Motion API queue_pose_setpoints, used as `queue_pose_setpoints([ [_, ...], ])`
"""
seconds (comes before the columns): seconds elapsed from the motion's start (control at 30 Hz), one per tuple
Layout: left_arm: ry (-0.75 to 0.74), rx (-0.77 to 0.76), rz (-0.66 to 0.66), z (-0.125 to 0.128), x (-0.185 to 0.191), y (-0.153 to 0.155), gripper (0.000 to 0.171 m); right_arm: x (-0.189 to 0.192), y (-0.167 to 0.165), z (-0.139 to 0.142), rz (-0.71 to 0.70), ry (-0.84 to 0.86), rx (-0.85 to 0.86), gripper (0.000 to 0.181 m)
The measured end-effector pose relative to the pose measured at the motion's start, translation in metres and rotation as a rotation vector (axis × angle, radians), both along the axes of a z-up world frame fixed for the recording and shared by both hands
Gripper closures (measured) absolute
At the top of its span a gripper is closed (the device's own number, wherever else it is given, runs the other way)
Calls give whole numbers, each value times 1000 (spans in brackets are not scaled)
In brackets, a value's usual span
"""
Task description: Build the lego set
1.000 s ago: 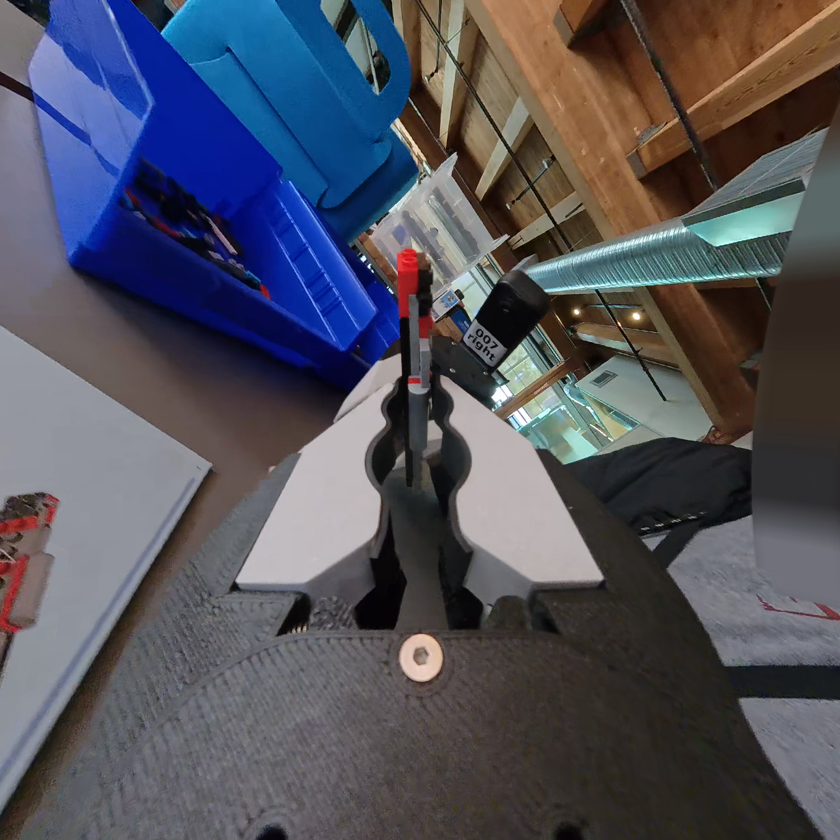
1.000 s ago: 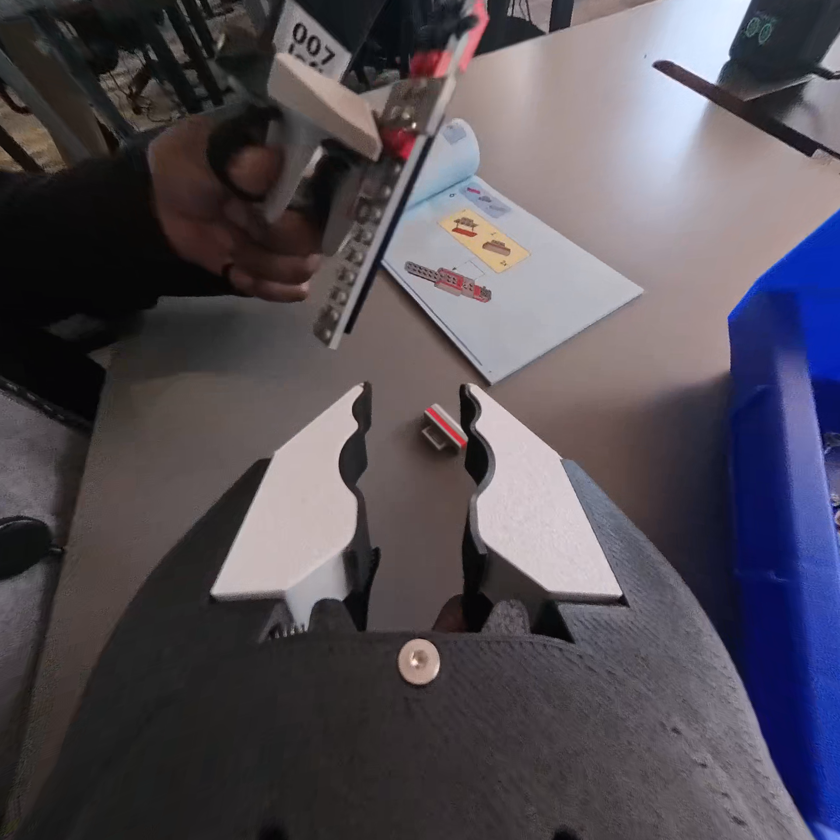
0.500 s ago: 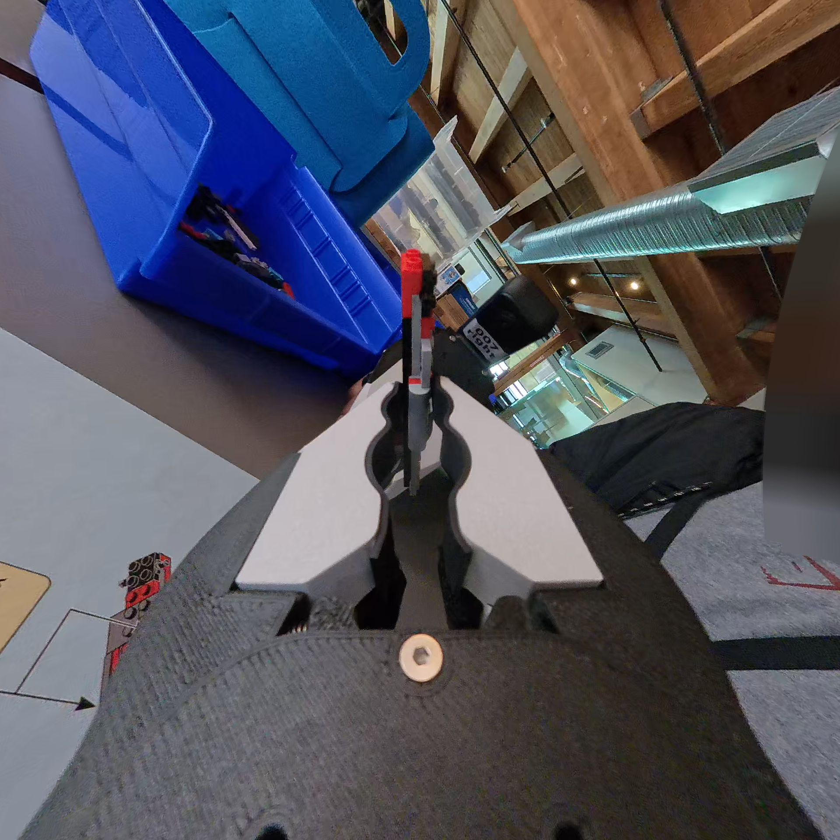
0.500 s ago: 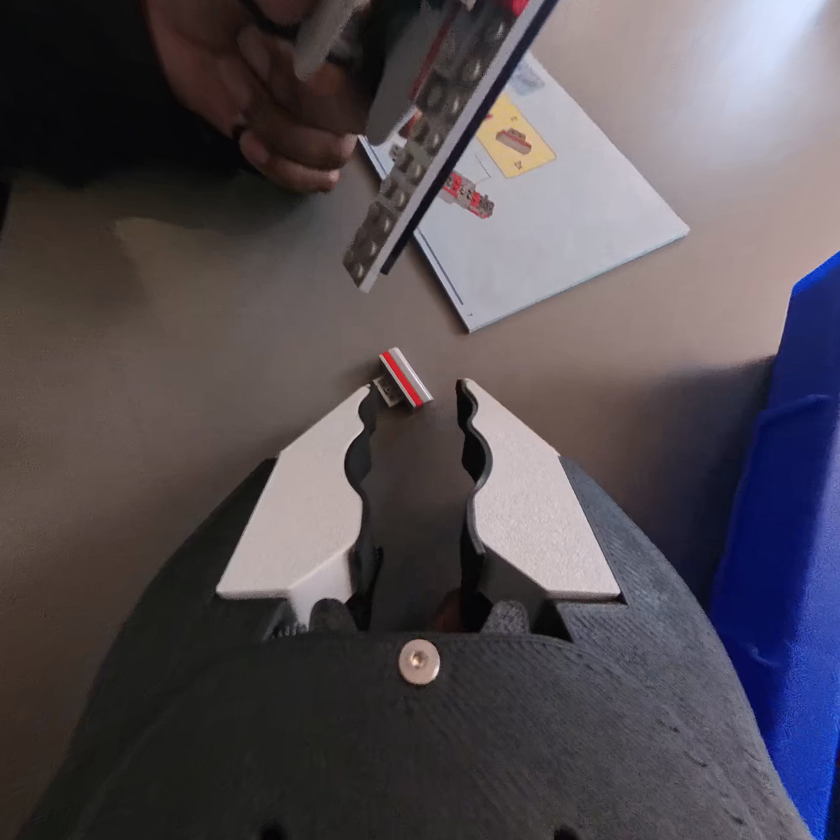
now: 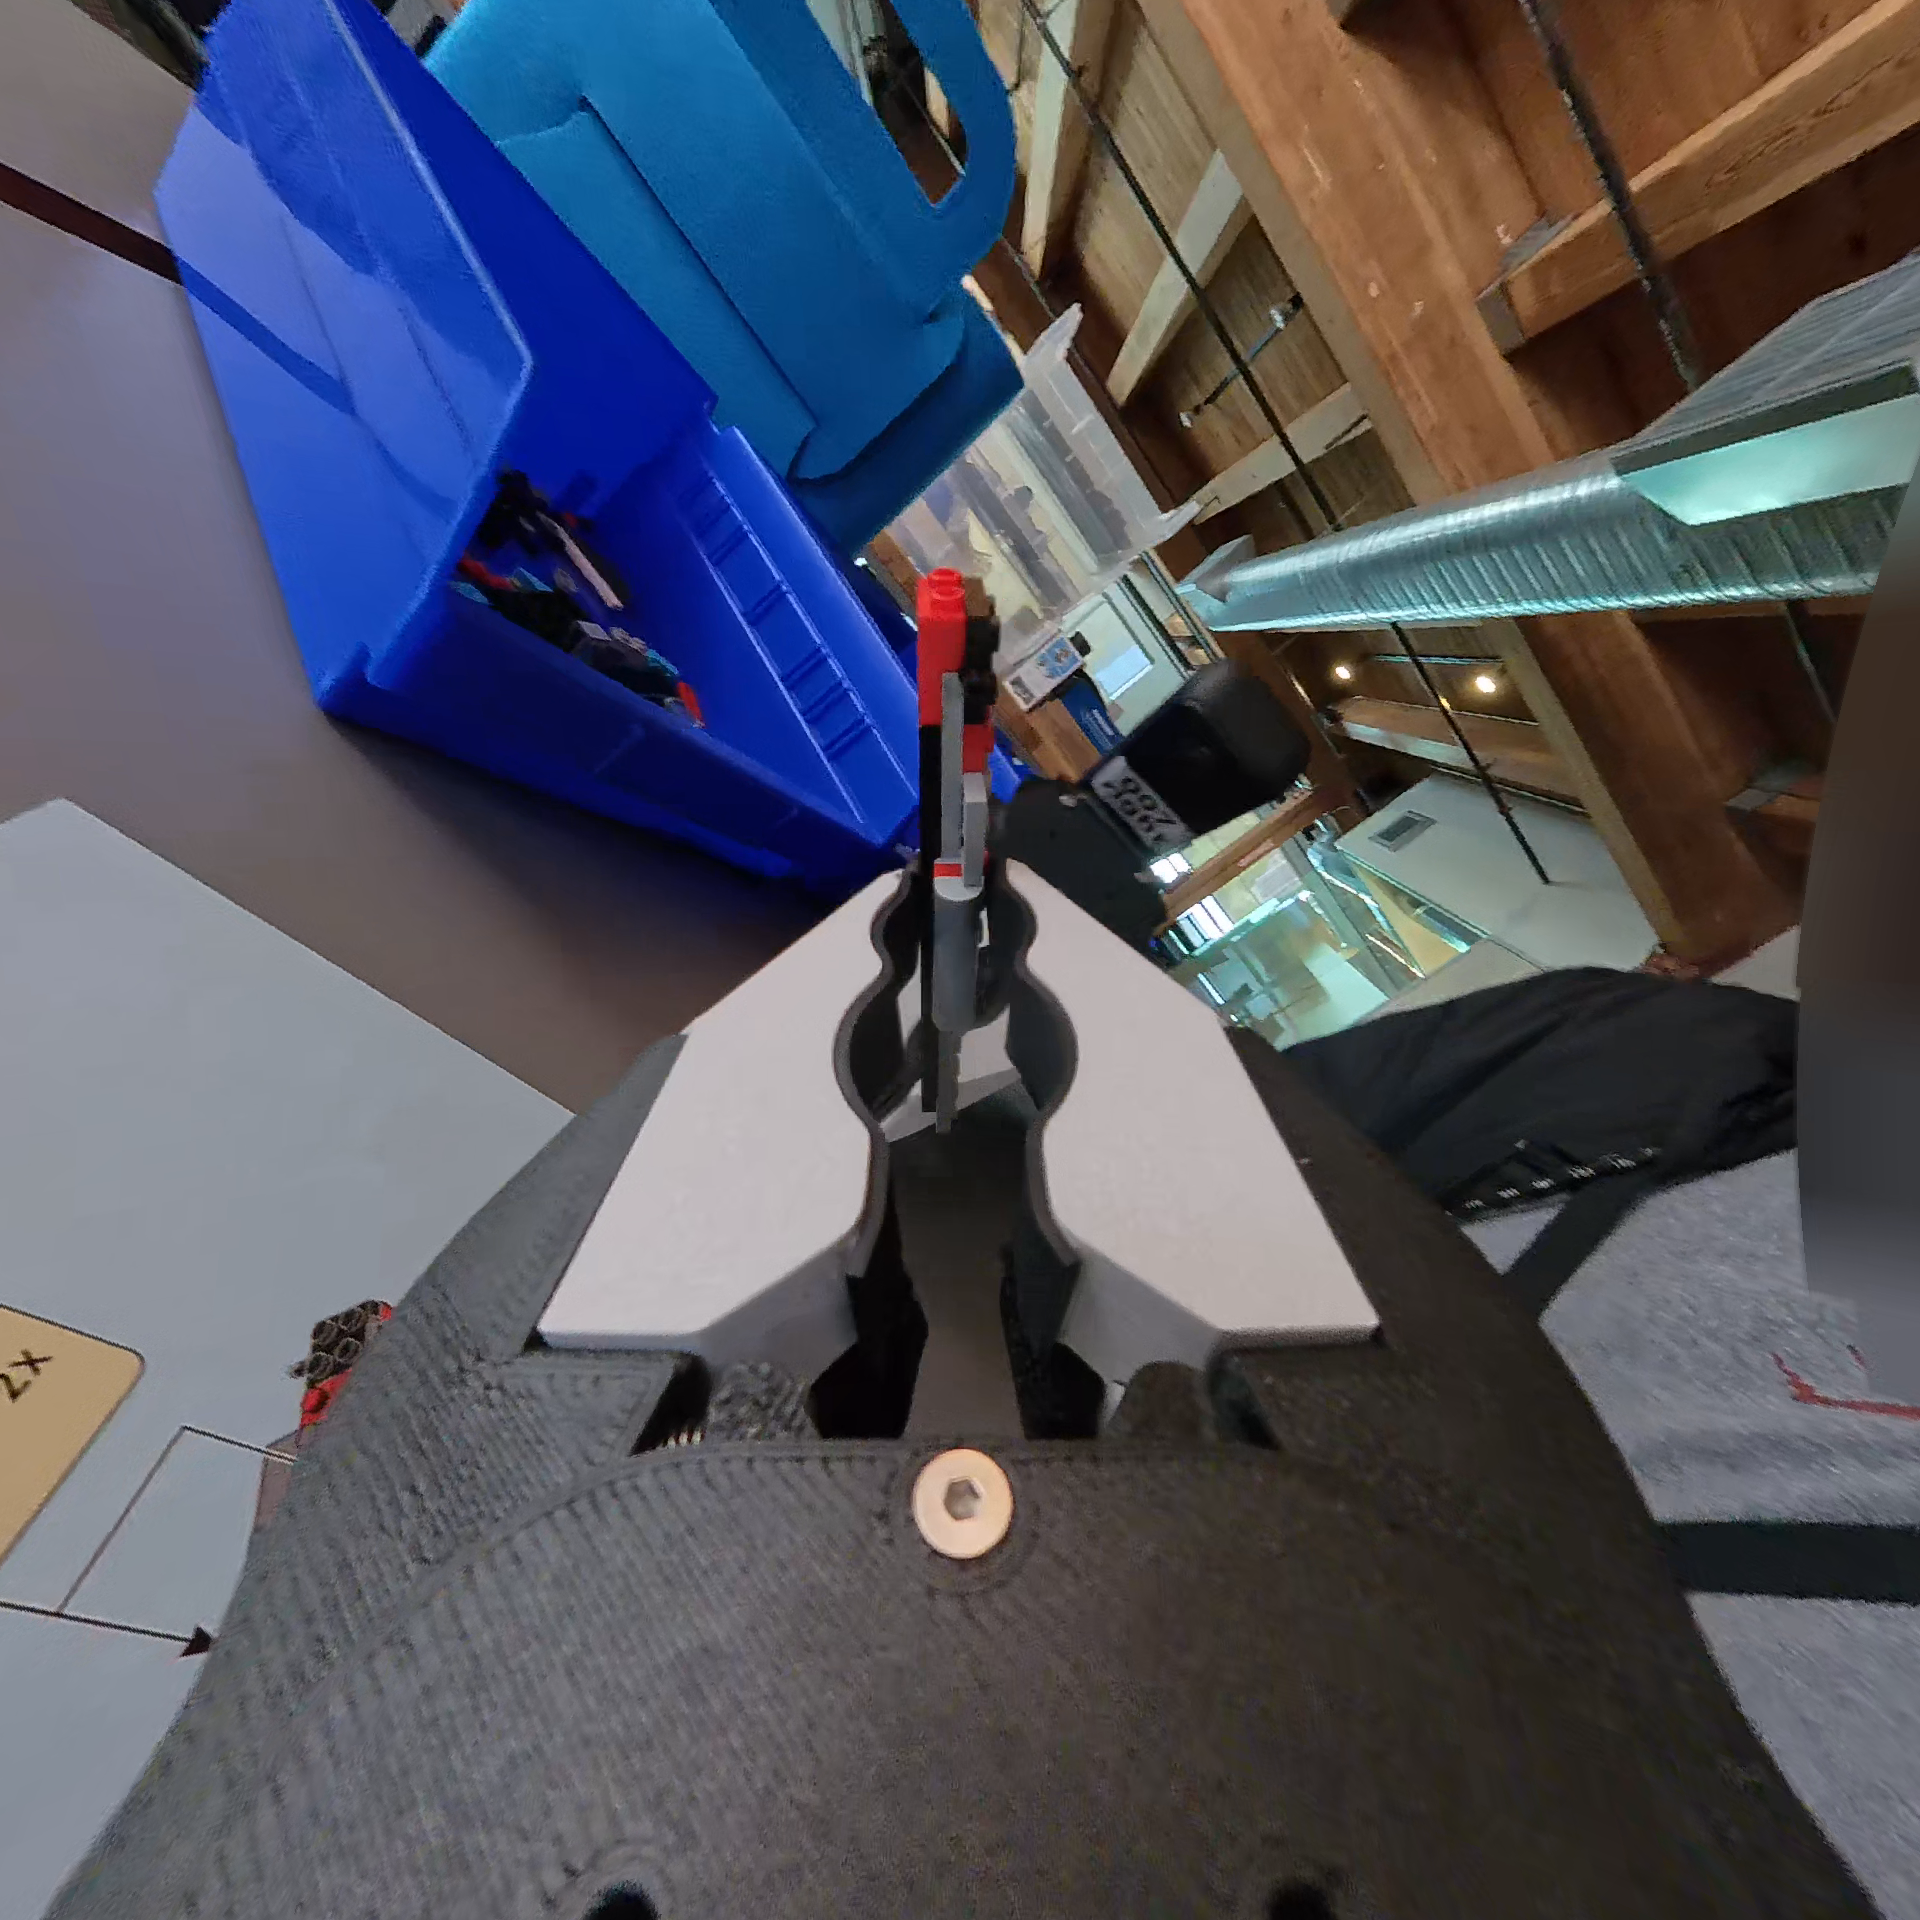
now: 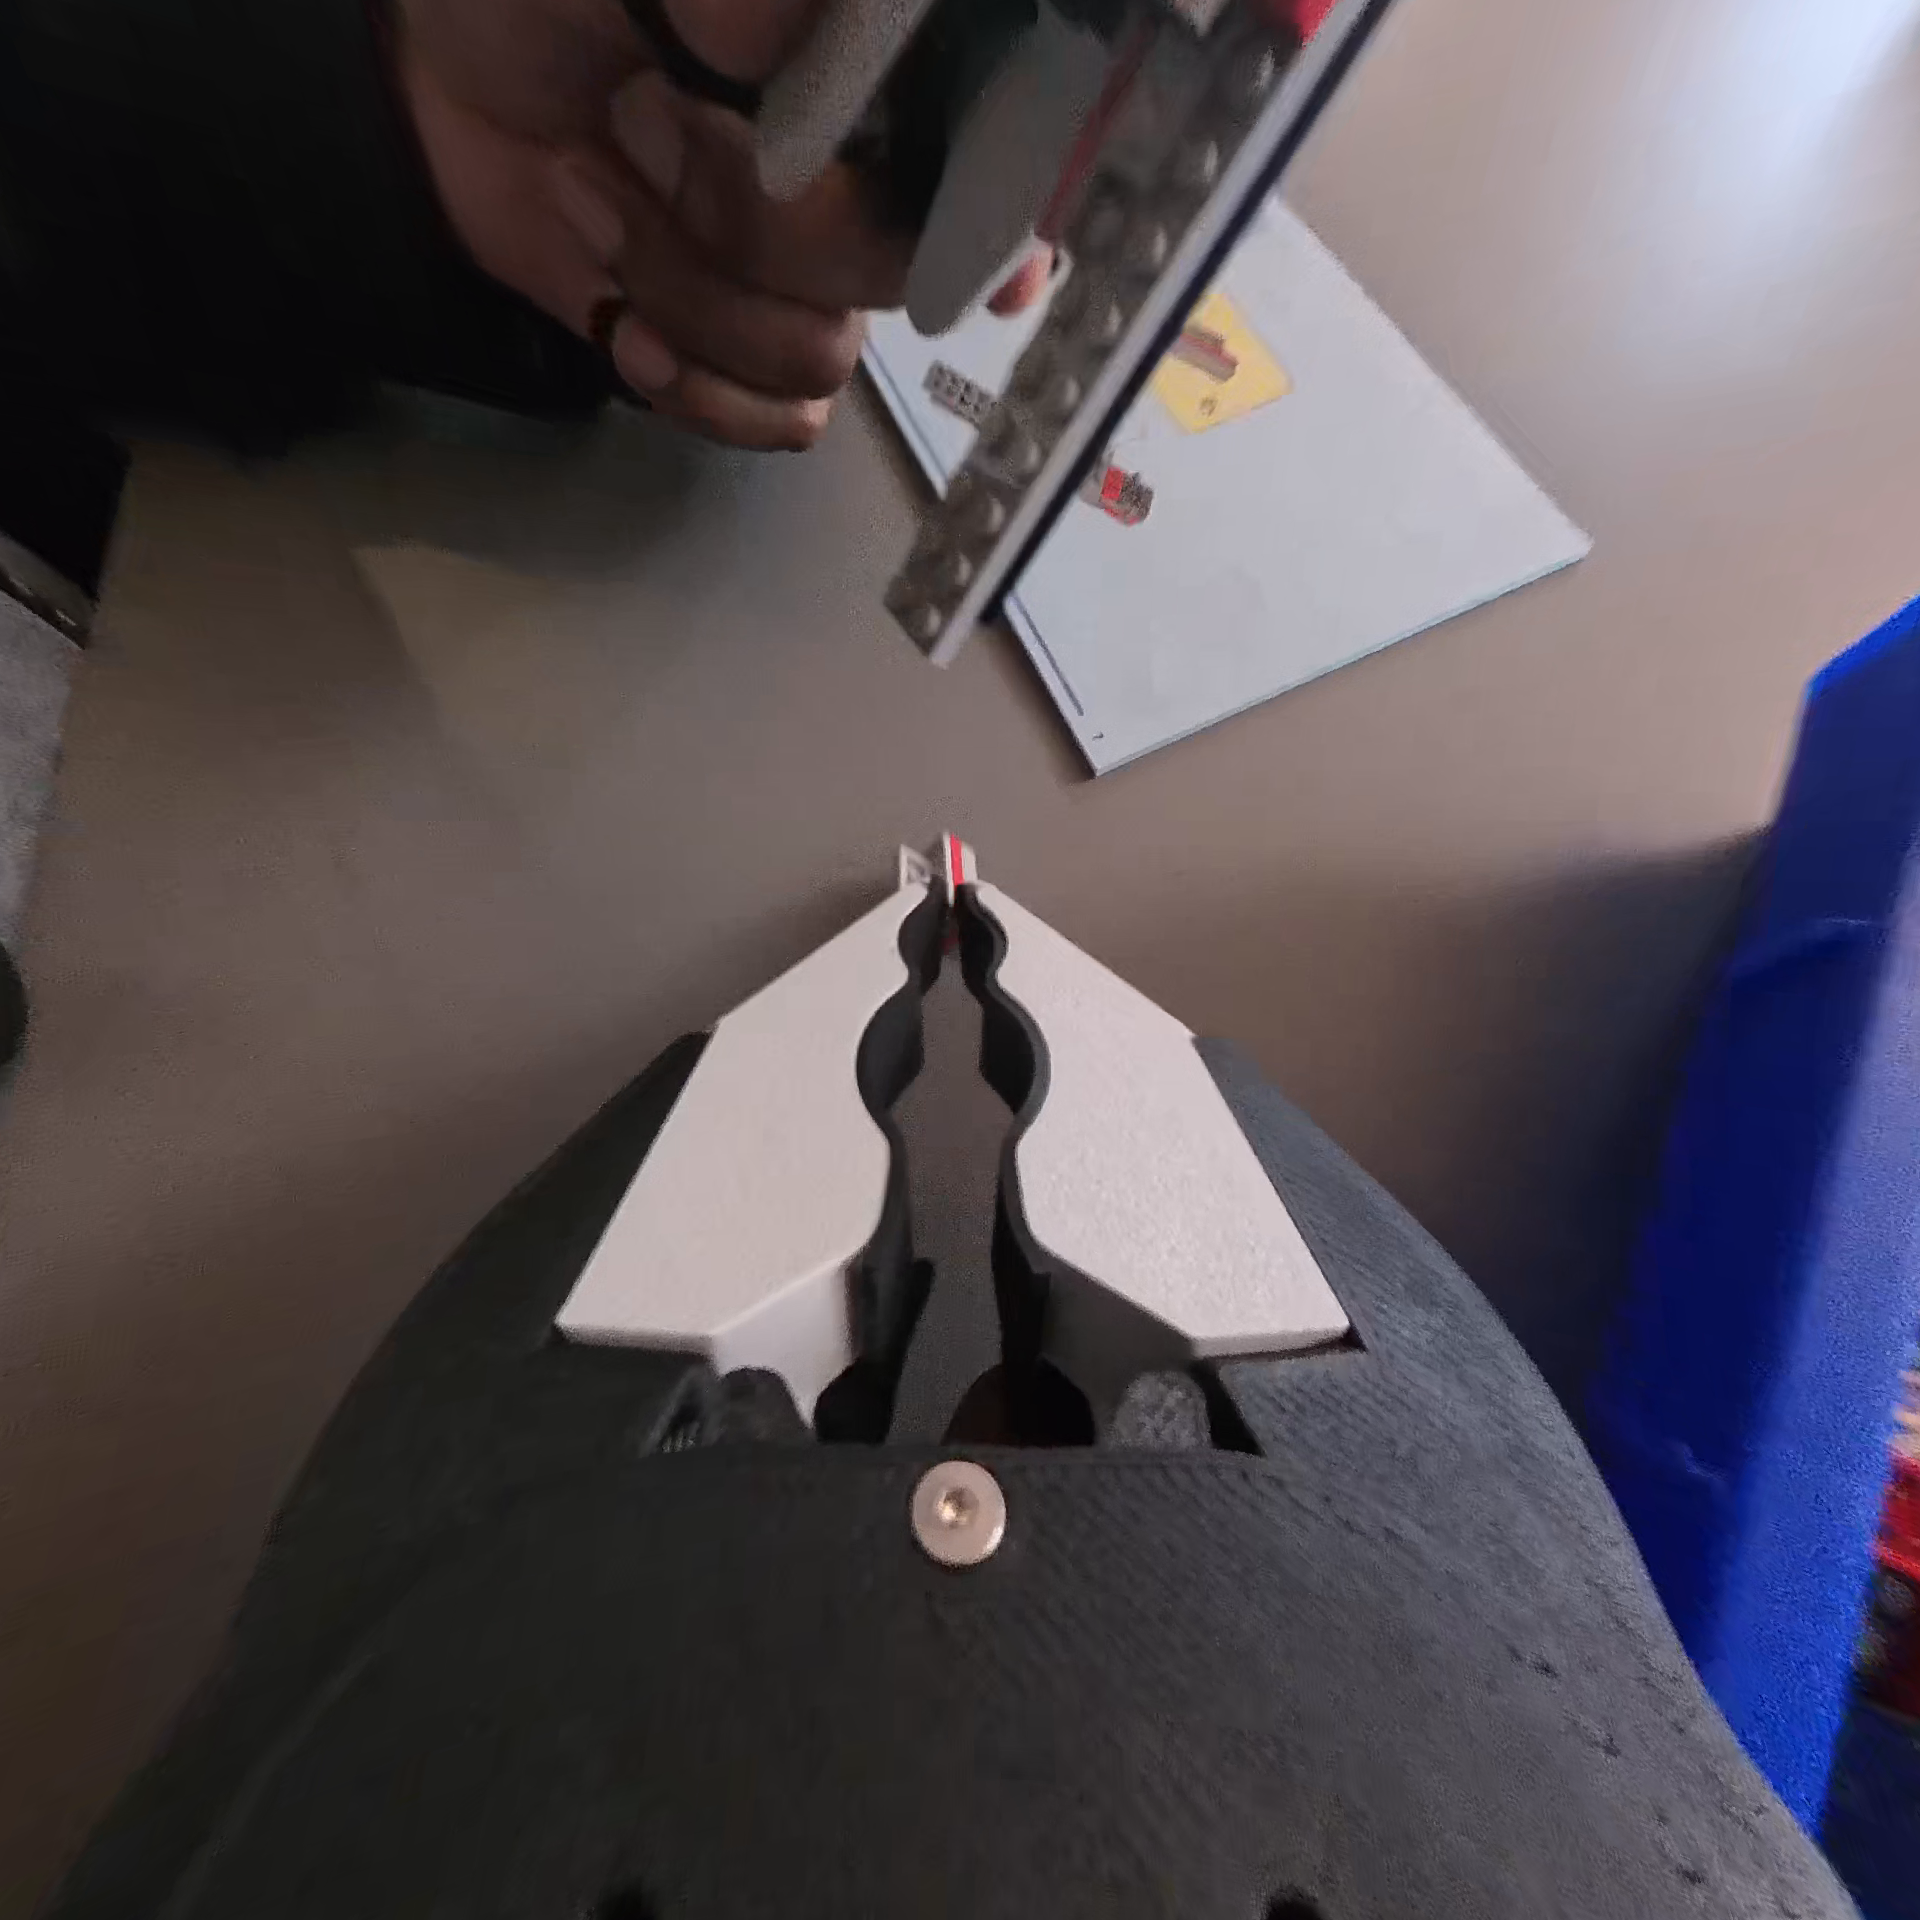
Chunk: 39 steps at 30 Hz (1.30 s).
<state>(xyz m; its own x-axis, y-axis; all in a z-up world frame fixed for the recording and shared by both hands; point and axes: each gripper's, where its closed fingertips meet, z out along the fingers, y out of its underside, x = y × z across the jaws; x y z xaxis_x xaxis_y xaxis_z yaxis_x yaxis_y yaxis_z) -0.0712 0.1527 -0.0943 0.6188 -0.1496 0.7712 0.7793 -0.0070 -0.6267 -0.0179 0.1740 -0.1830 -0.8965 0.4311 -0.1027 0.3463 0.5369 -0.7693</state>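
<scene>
My left gripper (image 5: 954, 883) is shut on a long lego assembly (image 5: 951, 790) of grey, black and red pieces, held edge-on and lifted above the table. The same assembly (image 6: 1081, 343) shows in the right wrist view as a grey studded plate hanging above the table, with a hand (image 6: 675, 239) on the left gripper. My right gripper (image 6: 951, 899) is shut on a small white and red lego piece (image 6: 948, 862) low at the grey table (image 6: 416, 831). An open instruction booklet (image 6: 1299, 582) lies beyond it.
A blue bin (image 5: 436, 436) with several loose lego pieces stands on the table, with a lighter blue container (image 5: 727, 208) in it. Its blue wall (image 6: 1808, 1143) is close on the right of my right gripper. A booklet page (image 5: 156, 1091) lies under the left gripper. Across from one pair of fingers to the other is roughly 11 cm.
My right gripper has moved forward to the small white and red piece and closed on it. The left gripper with the assembly has drifted over the booklet, staying shut.
</scene>
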Motion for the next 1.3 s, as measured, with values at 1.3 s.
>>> queue_pose_setpoints([
  [1.3,3,-41,-50,-3,2,7,160,18,26,5,-51,-22,139,157],
])
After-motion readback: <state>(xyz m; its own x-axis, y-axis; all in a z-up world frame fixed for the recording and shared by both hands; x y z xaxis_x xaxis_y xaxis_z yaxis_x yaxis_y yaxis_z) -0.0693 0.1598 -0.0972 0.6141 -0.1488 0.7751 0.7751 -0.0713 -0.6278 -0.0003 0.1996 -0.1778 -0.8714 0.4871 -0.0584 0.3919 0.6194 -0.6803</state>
